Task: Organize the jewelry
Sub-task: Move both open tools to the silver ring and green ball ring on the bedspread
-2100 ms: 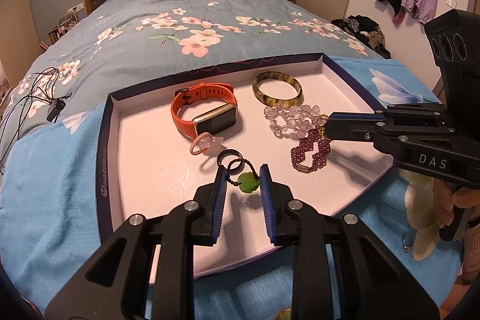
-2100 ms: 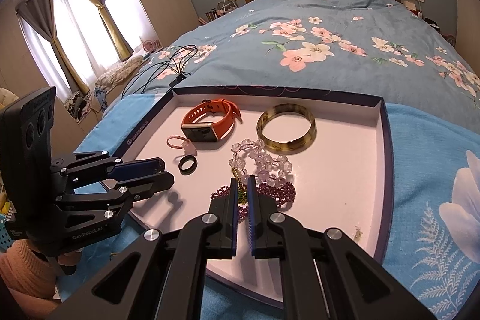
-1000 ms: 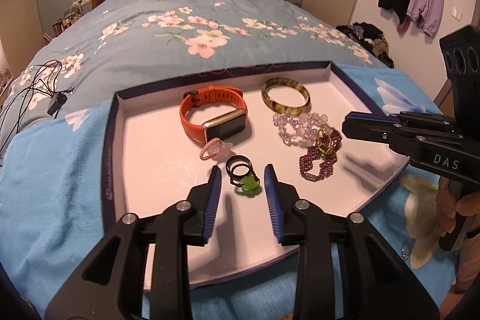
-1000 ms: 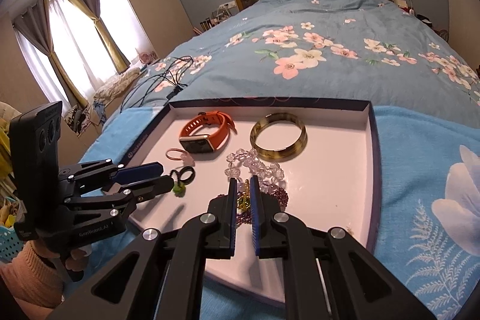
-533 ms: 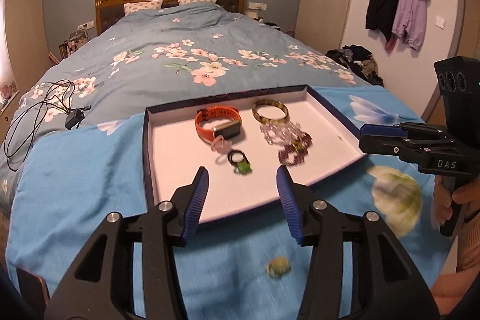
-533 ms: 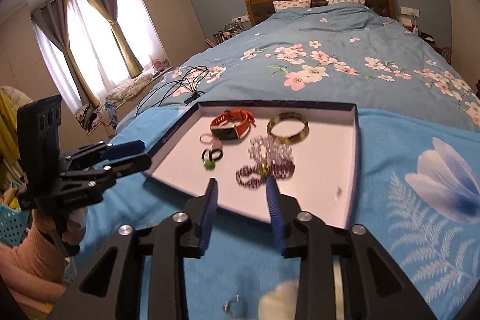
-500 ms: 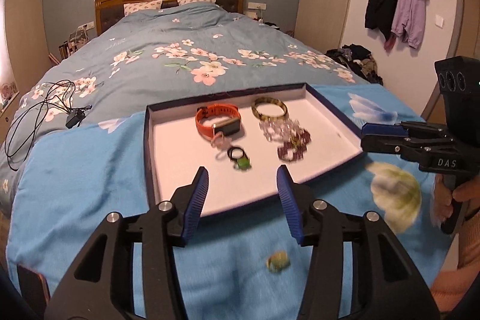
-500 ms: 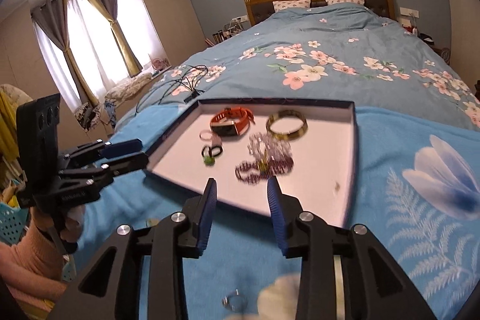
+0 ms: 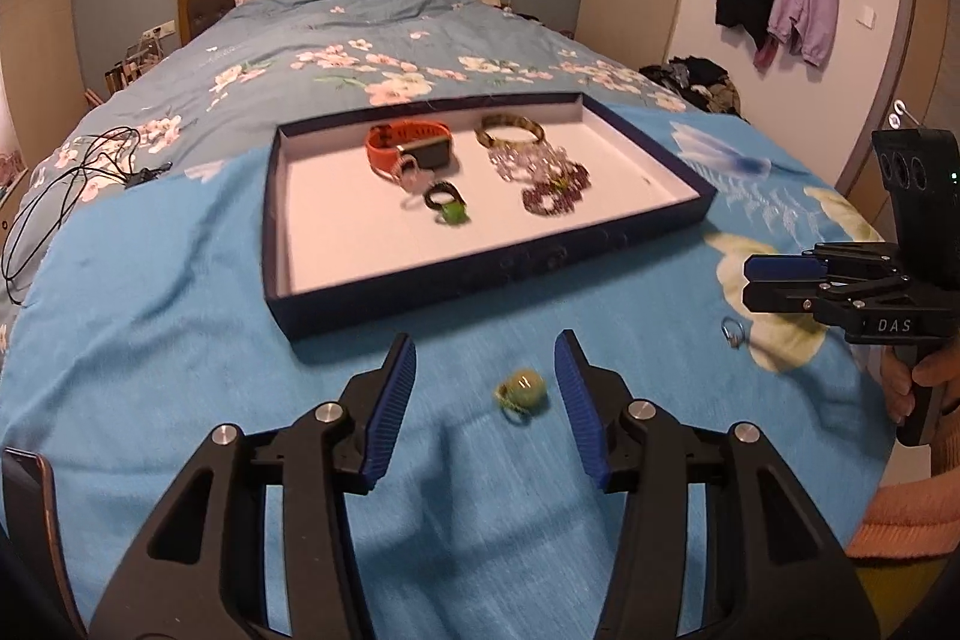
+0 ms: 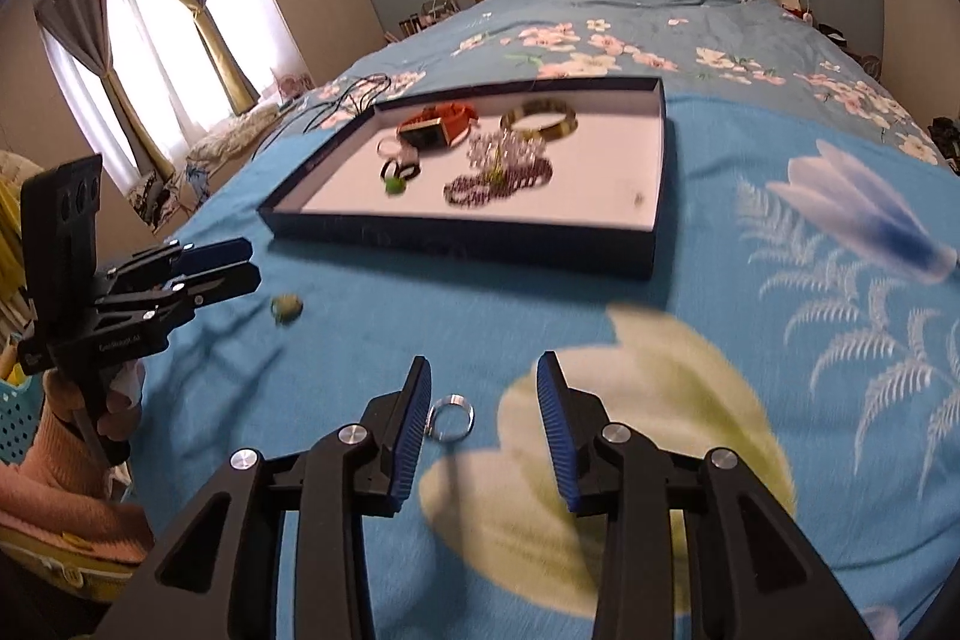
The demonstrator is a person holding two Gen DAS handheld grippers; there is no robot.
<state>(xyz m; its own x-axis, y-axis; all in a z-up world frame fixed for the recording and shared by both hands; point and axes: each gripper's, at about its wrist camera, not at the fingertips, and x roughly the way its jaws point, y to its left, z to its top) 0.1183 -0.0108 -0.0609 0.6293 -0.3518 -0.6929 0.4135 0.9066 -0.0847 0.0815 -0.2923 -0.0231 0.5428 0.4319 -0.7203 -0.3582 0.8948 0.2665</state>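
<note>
- The left gripper (image 9: 485, 394) and the right gripper (image 10: 483, 421), both just opened wider, are empty.
- The green ring (image 9: 521, 388) and silver ring (image 10: 451, 418) lie on the blanket (image 9: 150, 340), outside the tray (image 9: 480, 274).
- Either ring could be pressed into the soft cloth and missed.

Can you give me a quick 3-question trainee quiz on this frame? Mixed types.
1. True or false: the silver ring is already inside the tray.
2. Multiple choice: what lies on the blanket between the left gripper fingers? A) orange smartwatch B) pale green stone ring C) purple bead bracelet
3. Fill in: the left gripper and the right gripper are both ____, holding nothing.

Key:
1. False; it lies on the blanket between the right gripper's fingers.
2. B; the pale green stone ring. The orange smartwatch and purple bead bracelet sit in the tray.
3. Open.
</note>
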